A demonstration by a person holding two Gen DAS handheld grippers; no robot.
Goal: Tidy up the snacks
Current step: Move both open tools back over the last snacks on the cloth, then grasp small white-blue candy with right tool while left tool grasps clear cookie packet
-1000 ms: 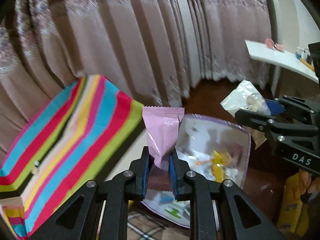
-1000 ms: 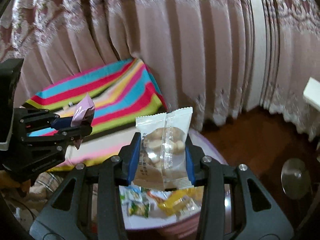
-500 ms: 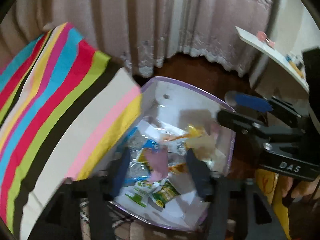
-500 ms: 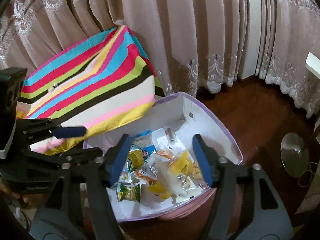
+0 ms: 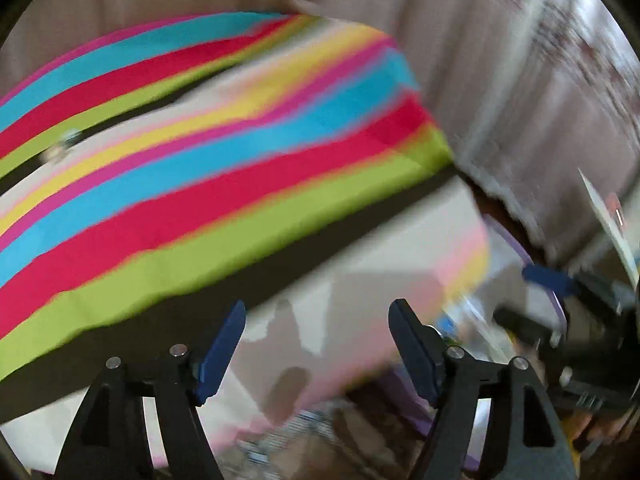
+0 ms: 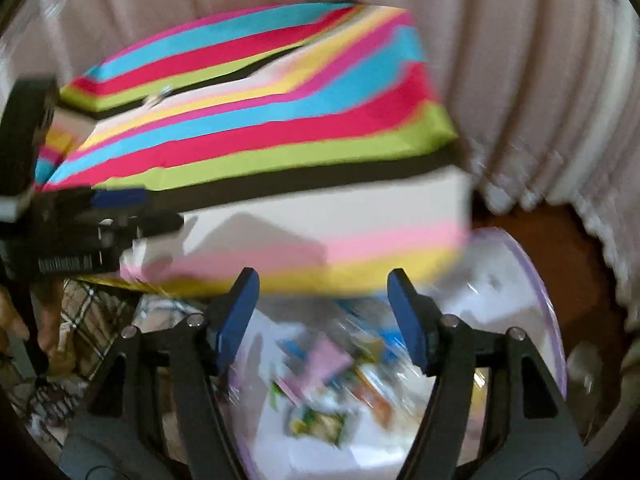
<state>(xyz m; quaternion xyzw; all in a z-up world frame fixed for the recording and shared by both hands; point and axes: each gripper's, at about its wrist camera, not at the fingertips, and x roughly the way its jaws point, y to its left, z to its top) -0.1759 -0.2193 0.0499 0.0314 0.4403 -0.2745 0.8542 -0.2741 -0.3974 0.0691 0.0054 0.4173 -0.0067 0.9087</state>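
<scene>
- Left tool (image 5: 316, 342): its 2 blue-padded fingers (image 5: 222, 344) are spread wide, released, with nothing between them. It faces the striped cloth at close range; the view is smeared by motion blur.
- Right tool (image 6: 322, 312): also released, the 2 blue pads (image 6: 406, 316) wide apart and empty, hanging above the snack bin.
- Snack bin (image 6: 548, 320): a white container with a lilac rim, directly below the right tool and just beside the edge of the striped cloth. In the left wrist view only a sliver of its lilac rim (image 5: 516, 246) shows at the right, past the cloth's corner.
- Snacks (image 6: 344, 384): a loose heap of small packets lies inside the bin. A pink packet (image 6: 320, 364) sits near the middle of the heap, a green-and-yellow one (image 6: 318, 424) nearer the camera, and orange and blue wrappers to the right; blur hides their print.
- Striped cloth (image 6: 256, 132): bands of blue, red, lime, black, white, pink and yellow cover a raised surface behind and left of the bin, its lower edge overhanging the bin's far side.
- Across views: the left tool (image 6: 116, 204) shows at the left edge of the right wrist view, the right tool (image 5: 552, 296) at the right edge of the left wrist view.
- Curtain (image 6: 520, 60): pale pinkish folds hang behind everything, reaching a dark wooden floor (image 6: 568, 248) at the right.
</scene>
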